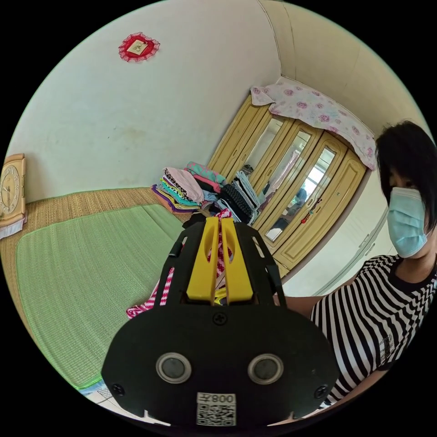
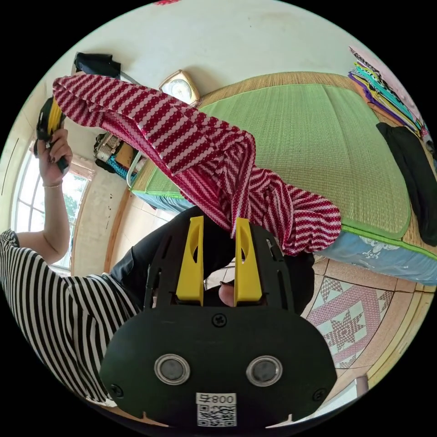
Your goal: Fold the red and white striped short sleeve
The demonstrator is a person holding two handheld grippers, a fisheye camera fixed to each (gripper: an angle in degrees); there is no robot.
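In the left gripper view, the left gripper has its yellow jaws drawn close together on a pinch of the red and white striped shirt, whose cloth runs between the jaws and hangs down to the left of the tool, above the near edge of the green mat. Far across the mat a stack of folded clothes sits against the wall, beside a wooden wardrobe, and the person in a black and white striped top stands at the right. In the right gripper view, the right gripper has its jaws parted, with a fold of the shirt dropping into the gap between them; whether both jaws actually press on it I cannot tell. The shirt is in the air, stretched from this gripper up to the left gripper raised at the far left, with a bunched tail sagging to the right over the mat's edge. The step looks like carrying the shirt to the mat; to do it well, make sure of the right grip first, pull the two held points apart until the bunching falls out, then lower it flat on the open mat, well apart from the black garment at the right.
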